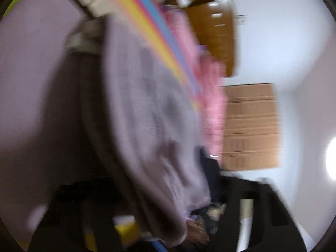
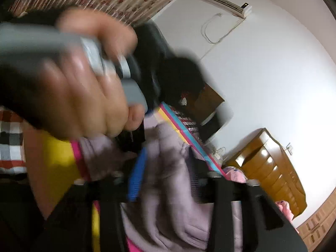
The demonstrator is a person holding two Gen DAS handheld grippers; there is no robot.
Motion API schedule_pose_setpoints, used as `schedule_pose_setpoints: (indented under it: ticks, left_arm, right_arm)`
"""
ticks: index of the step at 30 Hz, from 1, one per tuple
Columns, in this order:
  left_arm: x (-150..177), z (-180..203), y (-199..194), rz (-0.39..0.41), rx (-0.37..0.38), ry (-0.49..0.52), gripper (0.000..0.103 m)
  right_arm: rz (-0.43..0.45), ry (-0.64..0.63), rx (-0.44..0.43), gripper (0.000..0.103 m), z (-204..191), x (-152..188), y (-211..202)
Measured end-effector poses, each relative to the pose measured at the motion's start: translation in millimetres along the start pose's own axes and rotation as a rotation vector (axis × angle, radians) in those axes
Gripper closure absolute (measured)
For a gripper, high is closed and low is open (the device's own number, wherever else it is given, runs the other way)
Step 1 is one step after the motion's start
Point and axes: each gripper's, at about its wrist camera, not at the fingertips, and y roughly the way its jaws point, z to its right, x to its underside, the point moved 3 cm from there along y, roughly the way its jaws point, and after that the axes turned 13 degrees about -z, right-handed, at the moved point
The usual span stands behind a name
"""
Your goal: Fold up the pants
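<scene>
1. The pants, one lilac garment, lie bunched on a striped sheet of yellow, pink and blue bands, right in front of both cameras.
2. In the right wrist view, the right gripper has its two black fingers spread apart, and lilac cloth fills the gap between them. Motion blur hides whether the pads press on the cloth, so a grip cannot be told.
3. One hand fills the upper left of that view, wrapped round the grey handle of the left gripper, whose dark tip with a blue pad sits down on the pants.
4. In the left wrist view, the pants hang as a blurred lilac fold across the middle, draped low over the left gripper's own fingers. Whether that gripper clamps the cloth cannot be told either.
5. Count behind: one brown wooden cabinet, one cardboard box, one pink item, one wall air conditioner.
</scene>
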Motion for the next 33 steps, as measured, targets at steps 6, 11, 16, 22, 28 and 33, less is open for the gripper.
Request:
schedule_pose_setpoints:
  ticks: [6, 11, 16, 22, 28, 33]
  left_arm:
    - [3, -21, 4, 0.019, 0.066, -0.007, 0.074]
    - [0, -20, 5, 0.019, 0.033, -0.005, 0.073]
    - [-1, -8, 3, 0.037, -0.016, -0.01, 0.078]
    - [5, 123, -50, 0.128, -0.184, 0.27, 0.084]
    - [35, 195, -111, 0.205, -0.293, 0.497, 0.084]
    - [20, 17, -134, 0.248, -0.264, 0.127, 0.084]
  right_arm:
    - [-0.179, 0.437, -0.006, 0.037, 65, 97, -36]
    - [-0.355, 0.685, -0.04, 0.037, 88, 163, -20]
    - [-0.373, 0.705, -0.055, 0.037, 95, 152, 10]
    - [-0.377, 0.694, -0.022, 0.022, 91, 154, 24]
    - [-0.378, 0.674, -0.013, 0.018, 88, 157, 25]
    - [-0.355, 0.693, -0.046, 0.018, 86, 167, 27]
